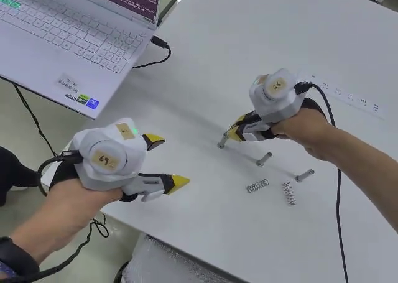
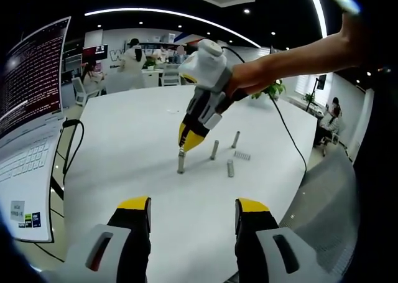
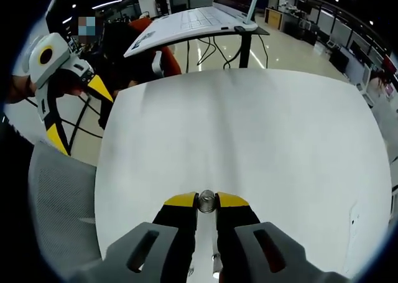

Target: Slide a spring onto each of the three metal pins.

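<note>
Three short metal pins stand on the white table: the left pin (image 1: 222,141) (image 2: 181,163), the middle pin (image 1: 263,159) (image 2: 214,149) and the right pin (image 1: 305,175) (image 2: 236,139). My right gripper (image 1: 234,134) (image 2: 188,140) (image 3: 207,202) is shut on a small spring (image 3: 207,201), held right at the top of the left pin. Two more springs (image 1: 257,185) (image 1: 289,193) lie flat on the table in front of the pins. My left gripper (image 1: 166,162) (image 2: 193,208) (image 3: 78,113) hovers open and empty, well to the left of the pins.
A white laptop (image 1: 68,28) (image 2: 28,152) sits at the far left with a black cable (image 1: 155,53) plugged into its side. The table's near edge (image 1: 186,249) runs close below the left gripper. A power strip (image 1: 348,96) lies at the far right.
</note>
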{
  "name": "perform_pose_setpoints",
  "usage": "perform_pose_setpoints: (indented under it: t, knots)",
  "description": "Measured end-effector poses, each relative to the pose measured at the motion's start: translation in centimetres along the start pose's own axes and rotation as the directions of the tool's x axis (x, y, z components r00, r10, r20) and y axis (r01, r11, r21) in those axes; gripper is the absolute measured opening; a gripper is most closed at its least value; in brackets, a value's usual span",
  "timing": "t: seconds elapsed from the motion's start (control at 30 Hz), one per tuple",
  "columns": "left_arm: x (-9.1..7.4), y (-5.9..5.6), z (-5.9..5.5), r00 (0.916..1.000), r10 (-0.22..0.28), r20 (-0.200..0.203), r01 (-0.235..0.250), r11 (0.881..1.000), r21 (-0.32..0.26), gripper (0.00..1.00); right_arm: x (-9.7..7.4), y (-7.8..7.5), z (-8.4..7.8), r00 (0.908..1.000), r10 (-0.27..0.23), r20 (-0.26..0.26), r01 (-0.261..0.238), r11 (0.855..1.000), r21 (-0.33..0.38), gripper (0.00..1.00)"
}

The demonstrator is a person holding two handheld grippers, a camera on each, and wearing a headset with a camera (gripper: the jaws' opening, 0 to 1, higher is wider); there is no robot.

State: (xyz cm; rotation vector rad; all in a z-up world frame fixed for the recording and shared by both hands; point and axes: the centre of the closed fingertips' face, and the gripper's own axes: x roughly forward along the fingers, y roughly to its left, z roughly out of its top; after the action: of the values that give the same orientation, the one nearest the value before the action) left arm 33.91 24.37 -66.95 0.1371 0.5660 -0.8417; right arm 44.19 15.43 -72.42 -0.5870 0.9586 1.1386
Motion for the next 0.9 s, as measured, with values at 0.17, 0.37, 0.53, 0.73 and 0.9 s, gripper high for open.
perform_pose_setpoints:
  t: [0.17,0.37,0.53,0.73,0.9]
  knots:
    - [0.0,0.1,0.0,1.0000,0.002,-0.001,-0.002,1.000,-0.003,0.49,0.4,0.2,0.2,1.0000,0.004,-0.007,-0.004,1.000,-0.010,0.09]
    - [0.1,0.0,-0.1,1.0000,-0.001,-0.002,0.001,1.000,-0.006,0.50,1.0,0.6,0.2,0.9997,0.012,-0.020,-0.012,1.000,-0.028,0.09]
    - [0.1,0.0,0.1,1.0000,0.001,-0.001,-0.001,1.000,-0.007,0.50,1.6,0.9,0.0,0.9992,0.018,-0.035,-0.019,0.999,-0.044,0.09]
    - [0.1,0.1,0.1,1.0000,0.005,-0.004,-0.005,1.000,-0.009,0.49,2.2,1.0,-0.5,0.9983,0.023,-0.054,-0.026,0.998,-0.061,0.09]
    - [0.1,0.3,0.0,0.9999,0.007,-0.007,-0.007,1.000,-0.009,0.49,2.8,1.0,-0.8,0.9975,0.030,-0.064,-0.034,0.997,-0.065,0.09]
